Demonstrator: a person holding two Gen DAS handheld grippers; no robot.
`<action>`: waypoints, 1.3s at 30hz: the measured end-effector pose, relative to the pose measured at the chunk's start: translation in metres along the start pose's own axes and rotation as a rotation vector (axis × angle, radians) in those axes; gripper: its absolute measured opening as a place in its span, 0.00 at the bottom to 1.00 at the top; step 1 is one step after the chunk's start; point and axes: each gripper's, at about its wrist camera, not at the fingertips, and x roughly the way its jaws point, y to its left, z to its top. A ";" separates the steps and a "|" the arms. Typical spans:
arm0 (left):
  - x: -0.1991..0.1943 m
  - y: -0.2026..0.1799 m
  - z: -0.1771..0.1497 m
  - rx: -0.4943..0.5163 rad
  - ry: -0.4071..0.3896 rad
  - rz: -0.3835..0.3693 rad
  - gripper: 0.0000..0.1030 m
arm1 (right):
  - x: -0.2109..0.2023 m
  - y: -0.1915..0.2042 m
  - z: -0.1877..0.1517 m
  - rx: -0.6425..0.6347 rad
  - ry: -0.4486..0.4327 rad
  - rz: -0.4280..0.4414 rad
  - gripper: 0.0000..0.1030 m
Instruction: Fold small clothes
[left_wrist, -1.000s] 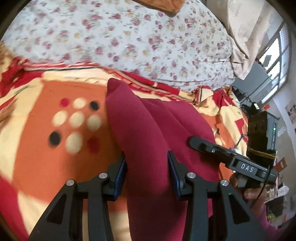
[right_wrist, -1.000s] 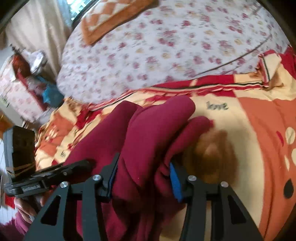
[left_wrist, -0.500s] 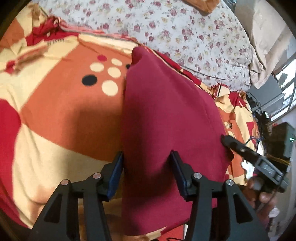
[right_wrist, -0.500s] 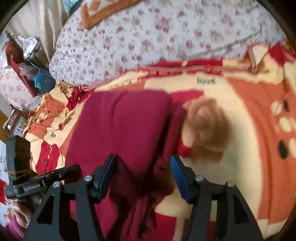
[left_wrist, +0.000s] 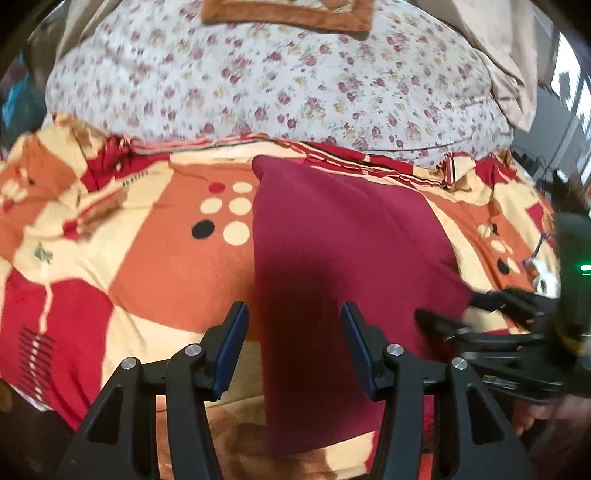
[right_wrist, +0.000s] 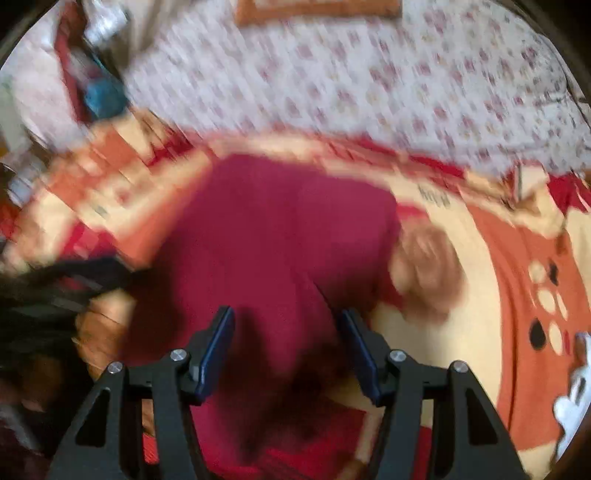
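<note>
A dark red garment (left_wrist: 332, 251) lies folded flat on the patterned blanket (left_wrist: 155, 258). It also shows in the right wrist view (right_wrist: 273, 243), blurred. My left gripper (left_wrist: 293, 347) is open above the garment's near left part, with nothing between its jaws. My right gripper (right_wrist: 286, 347) is open above the garment's near edge and holds nothing. The right gripper also shows at the right in the left wrist view (left_wrist: 517, 332).
A floral quilt (left_wrist: 280, 74) is piled at the back of the bed, with an orange cloth (left_wrist: 288, 14) on top. A tan rose print (right_wrist: 424, 269) on the blanket lies right of the garment. Clutter stands beyond the bed's left side (right_wrist: 92, 74).
Both grippers have let go of the garment and opened. It now lies flat and folded, and both grippers have pulled back above it.
</note>
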 end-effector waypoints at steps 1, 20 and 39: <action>-0.002 -0.004 0.000 0.020 -0.010 0.016 0.30 | 0.009 -0.006 -0.004 0.028 0.029 0.013 0.61; -0.027 -0.009 -0.002 0.048 -0.133 0.111 0.30 | -0.062 0.010 0.005 0.078 -0.129 0.049 0.70; -0.030 -0.004 -0.005 0.040 -0.128 0.182 0.30 | -0.062 0.001 0.005 0.104 -0.122 -0.014 0.78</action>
